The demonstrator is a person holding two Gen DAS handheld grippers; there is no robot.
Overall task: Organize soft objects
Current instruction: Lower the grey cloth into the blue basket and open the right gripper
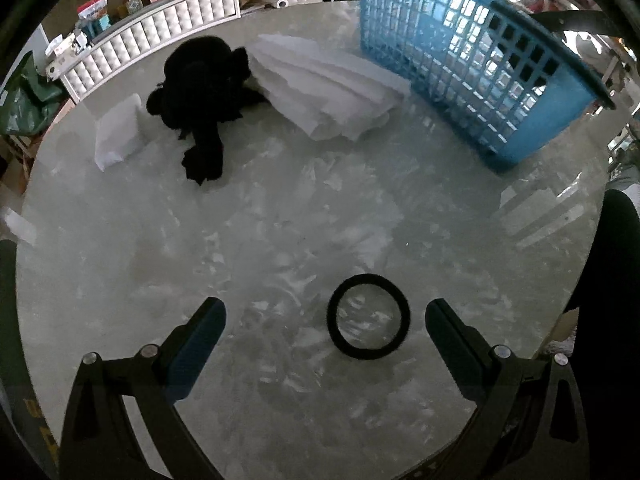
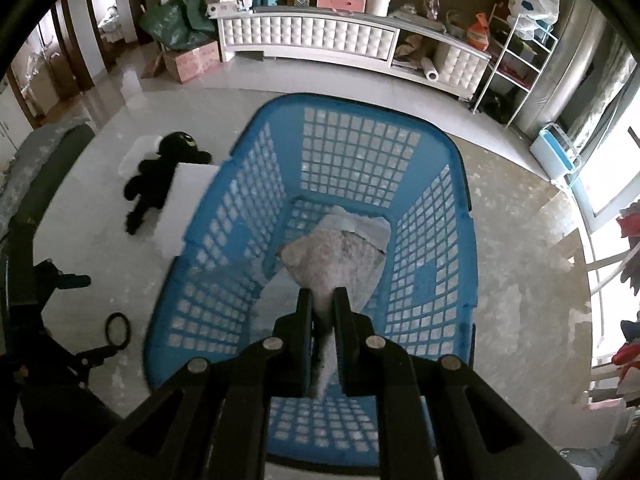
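We have the fluffy pale cloth [image 2: 340, 264] pinched in the right hand-held gripper [image 2: 323, 312], its jaws nearly closed on it, hanging over the blue basket [image 2: 240, 216] so it can drop onto what seems a folded cloth [image 2: 360, 224] already inside. Beside the basket, the left hand-held gripper [image 1: 324, 320] stands wide open and empty over the black hair band [image 1: 368, 316] on the worktop [image 1: 280, 220], probably next.
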